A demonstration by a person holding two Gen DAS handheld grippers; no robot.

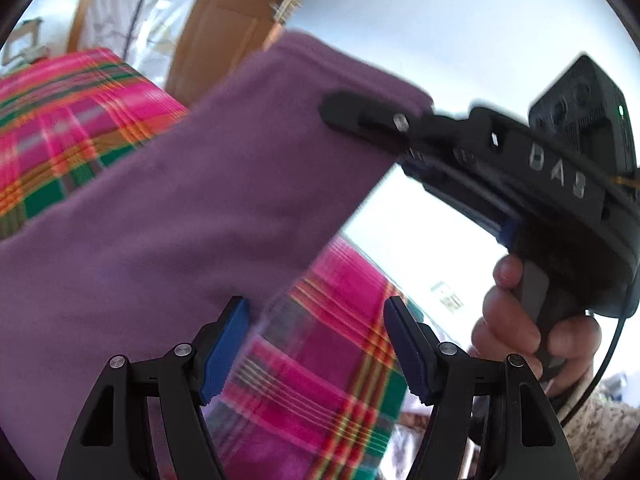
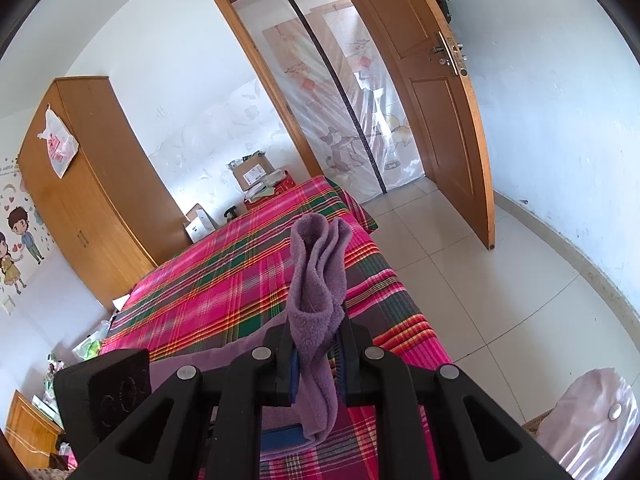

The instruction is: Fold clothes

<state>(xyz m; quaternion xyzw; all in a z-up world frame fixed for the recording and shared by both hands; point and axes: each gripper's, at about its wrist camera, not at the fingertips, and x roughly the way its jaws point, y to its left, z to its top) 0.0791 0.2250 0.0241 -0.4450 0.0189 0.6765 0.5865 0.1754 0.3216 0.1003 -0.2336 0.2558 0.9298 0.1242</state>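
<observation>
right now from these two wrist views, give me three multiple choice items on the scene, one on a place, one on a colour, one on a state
1. Where does the plaid sheet lie?
A. on the bed
B. on the floor tiles
C. over the door

2. What colour is the cloth being folded?
A. white
B. purple
C. yellow

3. How does the left gripper stand?
A. clamped on the cloth
B. open, nothing between its pads
C. out of sight

Answers:
1. A, the right wrist view shows the sheet spread over the bed beside the wardrobe.
2. B, the fleecy cloth is purple in both views.
3. B, its blue pads stand wide apart with only the sheet seen behind them, while the right gripper is shut on the cloth.
</observation>
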